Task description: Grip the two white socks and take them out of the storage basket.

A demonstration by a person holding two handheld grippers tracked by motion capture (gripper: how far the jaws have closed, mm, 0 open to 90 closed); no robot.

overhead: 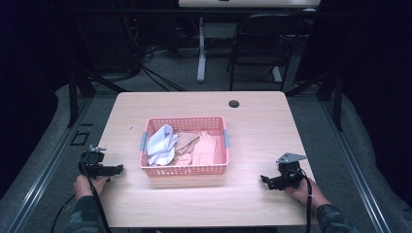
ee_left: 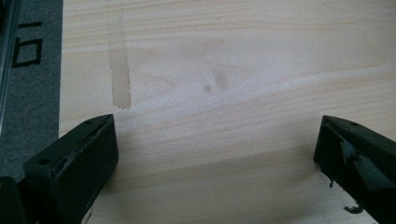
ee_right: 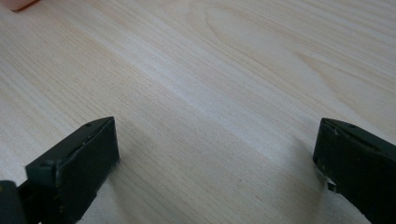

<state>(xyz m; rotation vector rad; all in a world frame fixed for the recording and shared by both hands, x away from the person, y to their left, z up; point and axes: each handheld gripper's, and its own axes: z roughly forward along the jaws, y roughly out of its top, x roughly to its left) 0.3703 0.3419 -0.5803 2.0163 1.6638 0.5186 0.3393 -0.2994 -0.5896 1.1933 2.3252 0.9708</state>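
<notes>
Right in the middle of the wooden table sits a pink basket with a white cloth and beige cloths inside. From above, the left gripper rests near the basket's left side and the right gripper lies farther off to its right, both pointing inward. Each gripper view looks along widely parted jaws with bare wood between them.

Pale wooden table with a round cable hole, black folding chair behind, grey floor
</notes>
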